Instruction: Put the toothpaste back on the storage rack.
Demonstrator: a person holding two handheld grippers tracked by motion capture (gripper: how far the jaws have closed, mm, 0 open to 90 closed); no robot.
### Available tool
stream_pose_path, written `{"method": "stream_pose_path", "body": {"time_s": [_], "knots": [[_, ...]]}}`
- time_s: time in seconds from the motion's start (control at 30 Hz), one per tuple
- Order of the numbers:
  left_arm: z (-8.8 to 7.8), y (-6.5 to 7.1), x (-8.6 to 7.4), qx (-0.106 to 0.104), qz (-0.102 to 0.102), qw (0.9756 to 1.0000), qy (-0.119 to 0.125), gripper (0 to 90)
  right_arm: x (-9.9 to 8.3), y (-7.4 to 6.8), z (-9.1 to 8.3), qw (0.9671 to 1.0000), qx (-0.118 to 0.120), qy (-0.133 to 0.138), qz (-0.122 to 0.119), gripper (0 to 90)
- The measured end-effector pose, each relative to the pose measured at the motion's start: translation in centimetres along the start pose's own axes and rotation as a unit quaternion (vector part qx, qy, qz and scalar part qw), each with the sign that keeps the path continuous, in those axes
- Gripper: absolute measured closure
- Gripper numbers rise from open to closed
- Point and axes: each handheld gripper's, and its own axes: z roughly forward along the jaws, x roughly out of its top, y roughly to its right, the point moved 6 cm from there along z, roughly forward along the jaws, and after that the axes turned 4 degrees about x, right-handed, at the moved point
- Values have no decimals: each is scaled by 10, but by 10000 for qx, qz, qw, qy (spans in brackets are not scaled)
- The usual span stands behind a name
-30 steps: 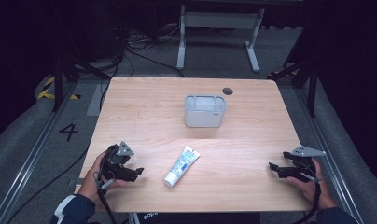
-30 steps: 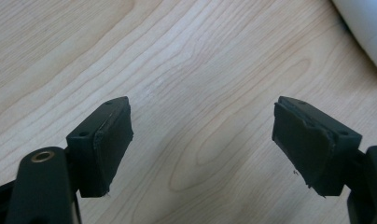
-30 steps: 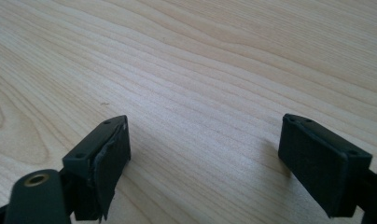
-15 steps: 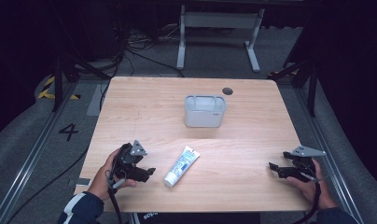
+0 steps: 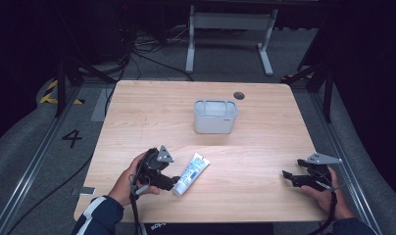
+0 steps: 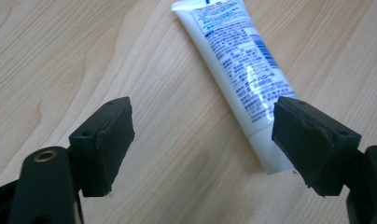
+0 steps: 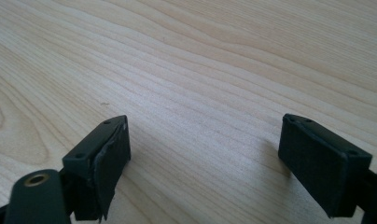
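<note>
1. I judge the job barely begun: the white toothpaste tube (image 5: 191,174) lies flat on the wooden table (image 5: 264,161), not picked up, slanting with its cap end toward me and its crimped end toward the far side.
2. My left gripper (image 5: 172,182) is right at the cap end of the tube. In the left gripper view the jaws stand wide apart with bare wood between them; one pad (image 6: 304,140) overlaps the tube's (image 6: 242,79) cap end in the picture, but nothing is clamped. So this gripper is open and holds nothing.
3. My right gripper (image 5: 287,176) sits near the right edge of the table, well apart from the tube. The right gripper view has its jaws spread wide over bare wood (image 7: 200,93), so it too is open and carrying nothing.
4. The grey bin (image 5: 215,116) stands upright at the middle of the table, beyond the tube and apart from it; I cannot see anything in it.
5. Still to do, as I read it: line the tube up between my left jaws, close on it, lift it, and likely carry it to the bin.
6. Count: one toothpaste tube, one bin, two grippers, one table.
</note>
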Motion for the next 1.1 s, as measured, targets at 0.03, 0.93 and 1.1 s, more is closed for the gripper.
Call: {"method": "stream_pose_path", "body": {"time_s": [0.03, 0.93, 1.1], "knots": [[2, 1, 2, -5, 22, 10000, -19, 214, 0, 0, 0, 10000, 0, -1, 4, 170], [49, 30, 39, -241, 34, 9971, -720, 197, 0, 0, 0, 10000, 0, -1, 1, 171], [55, 29, 43, -219, 66, 9963, -827, 204, 0, 0, 0, 10000, 1, -1, 5, 170]]}}
